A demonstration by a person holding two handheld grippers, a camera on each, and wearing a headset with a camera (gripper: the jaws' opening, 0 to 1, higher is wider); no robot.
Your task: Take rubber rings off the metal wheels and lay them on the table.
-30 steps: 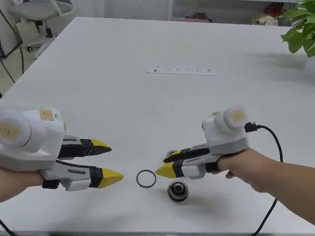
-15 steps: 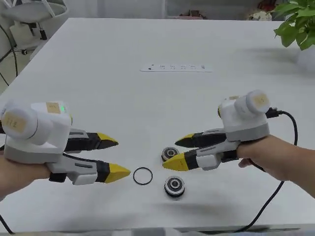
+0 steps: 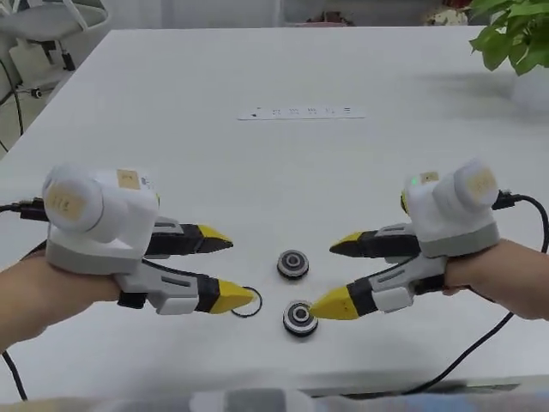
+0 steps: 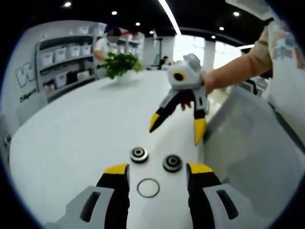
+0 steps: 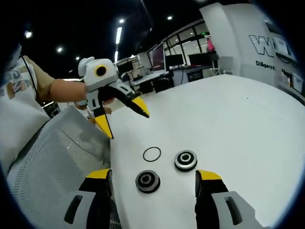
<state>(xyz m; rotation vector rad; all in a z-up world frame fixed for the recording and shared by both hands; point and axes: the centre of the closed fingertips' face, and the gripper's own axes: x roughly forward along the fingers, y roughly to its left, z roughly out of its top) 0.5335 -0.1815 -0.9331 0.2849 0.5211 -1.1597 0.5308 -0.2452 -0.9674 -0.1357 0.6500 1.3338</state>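
Note:
Two metal wheels with dark outer rims lie near the table's front edge, one farther (image 3: 292, 264) (image 4: 139, 154) (image 5: 185, 160), one nearer (image 3: 300, 318) (image 4: 172, 163) (image 5: 147, 181). A loose black rubber ring (image 3: 247, 305) (image 4: 148, 187) (image 5: 152, 154) lies flat to their left. My left gripper (image 3: 233, 270) (image 4: 158, 169) (image 5: 126, 123) is open, its lower tip over the ring's edge. To the right of the wheels my right gripper (image 3: 326, 276) (image 5: 153, 175) (image 4: 177, 132) stands open, holding nothing.
A white power strip (image 3: 300, 112) lies mid-table. A green plant (image 3: 515, 34) stands at the far right corner and a chair (image 3: 51, 17) beyond the far left one. The right gripper's black cable (image 3: 480, 343) trails over the front edge.
The right gripper has drawn back to the right and opened wider, uncovering the farther wheel. The left gripper has come closer to the ring. The head camera has also shifted.

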